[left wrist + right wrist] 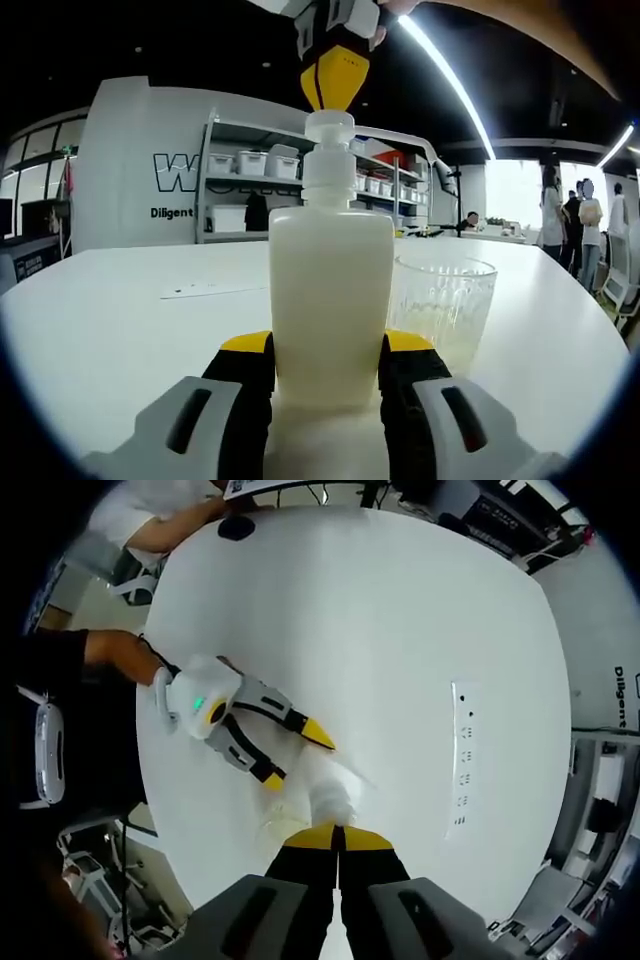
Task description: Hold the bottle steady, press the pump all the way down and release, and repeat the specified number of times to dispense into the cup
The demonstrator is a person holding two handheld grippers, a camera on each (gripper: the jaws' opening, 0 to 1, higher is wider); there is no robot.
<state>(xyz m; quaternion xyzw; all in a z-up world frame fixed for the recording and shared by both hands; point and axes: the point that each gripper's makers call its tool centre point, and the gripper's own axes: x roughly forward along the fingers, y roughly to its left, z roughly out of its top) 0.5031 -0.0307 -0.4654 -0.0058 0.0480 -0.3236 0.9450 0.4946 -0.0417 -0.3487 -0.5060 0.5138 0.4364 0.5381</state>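
A milky white pump bottle (330,290) stands upright on the white table (110,330). My left gripper (330,355) is shut on its lower body, one yellow-tipped jaw on each side. Just right of the bottle stands a clear ribbed glass cup (445,300). My right gripper (335,80) comes down from above, its yellow tip resting on the pump head (328,130). In the right gripper view, looking straight down, my right gripper (337,837) is shut with its jaws together above the pump head (333,798). The left gripper (297,757) holds the bottle from the left.
A sheet of paper (215,288) lies on the table behind the bottle. A white power strip (463,770) lies to the right, and a dark object (237,527) sits near the far edge. Shelves with bins (300,170) and people (580,220) stand beyond the table.
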